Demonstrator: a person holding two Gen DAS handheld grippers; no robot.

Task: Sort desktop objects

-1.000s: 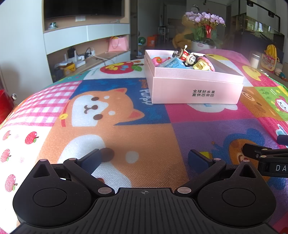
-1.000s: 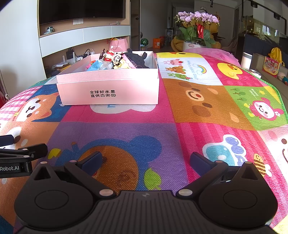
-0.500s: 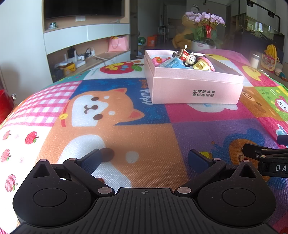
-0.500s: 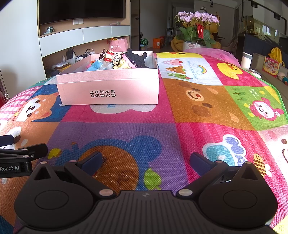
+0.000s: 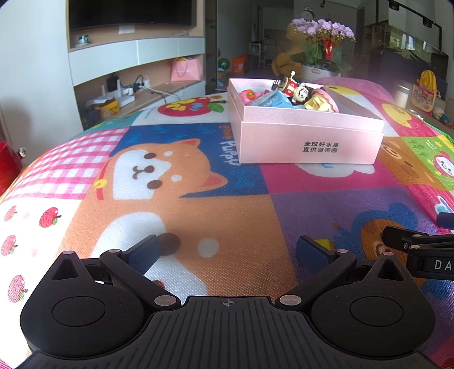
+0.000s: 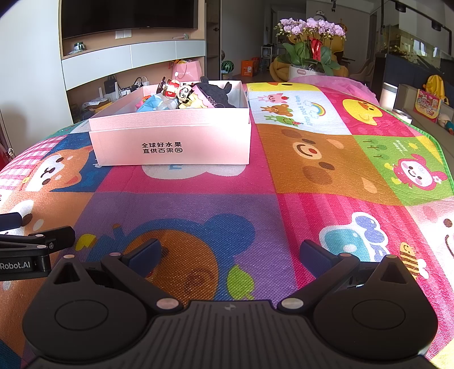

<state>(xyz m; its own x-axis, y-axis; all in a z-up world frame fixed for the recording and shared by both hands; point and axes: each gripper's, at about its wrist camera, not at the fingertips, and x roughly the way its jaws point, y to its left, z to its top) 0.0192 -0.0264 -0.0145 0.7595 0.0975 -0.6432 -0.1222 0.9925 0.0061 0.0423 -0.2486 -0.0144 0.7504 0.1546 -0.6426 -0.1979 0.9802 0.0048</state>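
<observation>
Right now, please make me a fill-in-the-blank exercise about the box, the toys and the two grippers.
1. The toys lie inside the ____ box.
2. Both the left gripper and the right gripper are ____, with nothing between their fingers.
3. The box stands on a mat printed with cartoon ____.
4. Beyond the mat stands a pot of ____ flowers.

Missing words: pink; open; animals; purple
</observation>
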